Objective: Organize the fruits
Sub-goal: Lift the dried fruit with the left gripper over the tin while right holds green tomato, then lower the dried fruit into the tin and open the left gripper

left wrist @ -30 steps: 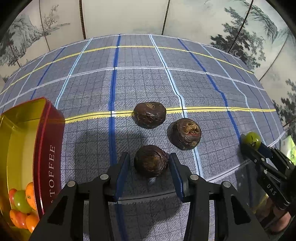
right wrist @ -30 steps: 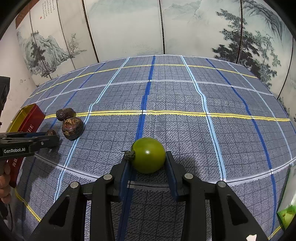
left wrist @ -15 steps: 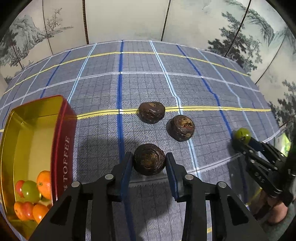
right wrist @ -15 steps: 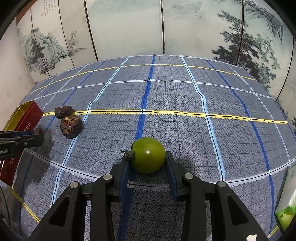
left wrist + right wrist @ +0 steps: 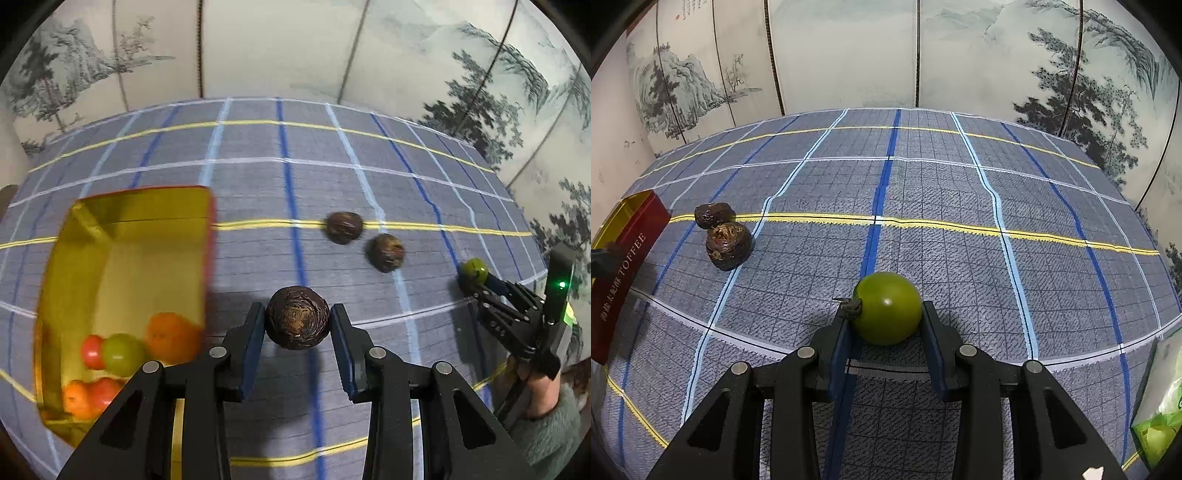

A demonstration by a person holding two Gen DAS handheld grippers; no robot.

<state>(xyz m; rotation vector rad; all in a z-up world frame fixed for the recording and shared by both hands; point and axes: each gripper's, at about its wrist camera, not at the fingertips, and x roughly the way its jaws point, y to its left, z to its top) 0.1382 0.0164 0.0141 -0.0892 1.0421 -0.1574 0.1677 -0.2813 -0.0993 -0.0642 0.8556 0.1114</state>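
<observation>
Wrinkled brown fruit [image 5: 297,317] now nearer glossy tin [image 5: 122,206], in left tongs [image 5: 298,326].

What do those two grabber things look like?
Both grippers, the left gripper and the right gripper, are black plastic with silver screws. Their fingers have dark blue pads. A green light glows on the right one, and the person's sleeve looks fuzzy grey-green.

Left view: I see open plaid cloth [image 5: 258,177] across the upper frame; toffee tin [image 5: 125,280] blocks left, two brown fruits [image 5: 343,228] [image 5: 385,253] centre-right, right gripper [image 5: 474,275] at right edge.
</observation>
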